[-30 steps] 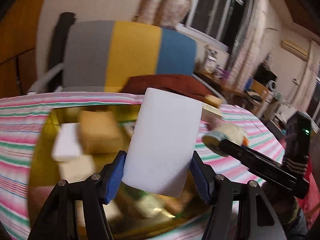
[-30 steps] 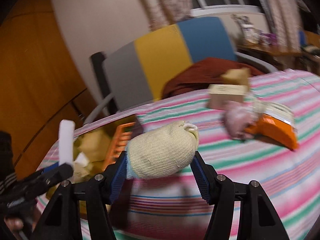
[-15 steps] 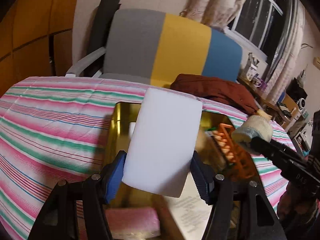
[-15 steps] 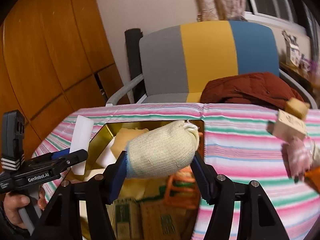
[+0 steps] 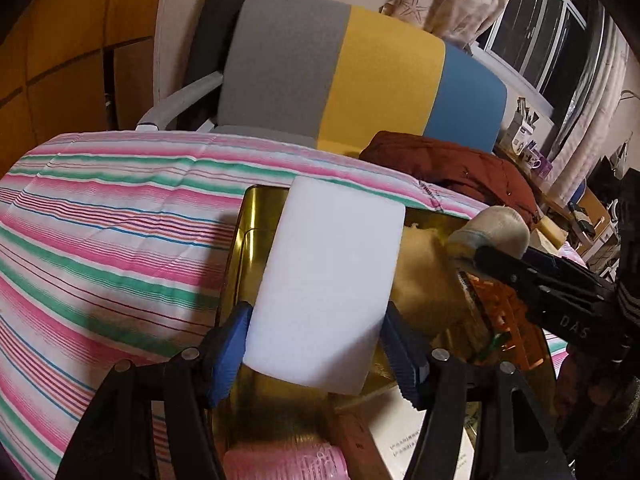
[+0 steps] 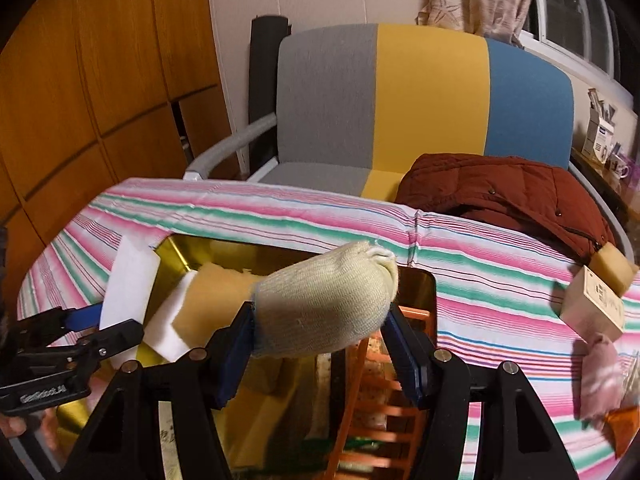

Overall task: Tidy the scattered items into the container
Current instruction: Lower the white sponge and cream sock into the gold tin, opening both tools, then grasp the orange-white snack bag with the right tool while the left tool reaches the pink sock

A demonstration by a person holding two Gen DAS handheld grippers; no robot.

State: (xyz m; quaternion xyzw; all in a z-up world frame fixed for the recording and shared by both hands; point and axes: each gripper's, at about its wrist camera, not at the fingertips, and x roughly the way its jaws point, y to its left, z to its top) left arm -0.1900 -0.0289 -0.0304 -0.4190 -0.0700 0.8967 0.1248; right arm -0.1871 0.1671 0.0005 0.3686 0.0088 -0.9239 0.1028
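My left gripper (image 5: 314, 344) is shut on a white foam block (image 5: 326, 280) and holds it over the left part of the gold tin container (image 5: 240, 264). My right gripper (image 6: 320, 338) is shut on a rolled cream sock (image 6: 326, 310) and holds it above the same gold tin (image 6: 418, 292). The tin holds tan sponges (image 6: 218, 300), a white block (image 6: 168, 332), an orange rack (image 6: 384, 400) and a pink roller (image 5: 284, 462). Each gripper shows in the other's view: the right one (image 5: 532, 276) and the left one (image 6: 92, 332).
The table has a pink, green and white striped cloth (image 5: 100, 240). A wooden box (image 6: 596, 304), a tan sponge (image 6: 612, 264) and a pink bundle (image 6: 600, 376) lie on it at the right. A grey, yellow and blue chair (image 6: 420, 92) with a brown jacket (image 6: 500, 196) stands behind.
Both grippers have swung left from the scattered items to over the gold tin, each still carrying its item. The right gripper has moved closer beside the left one.
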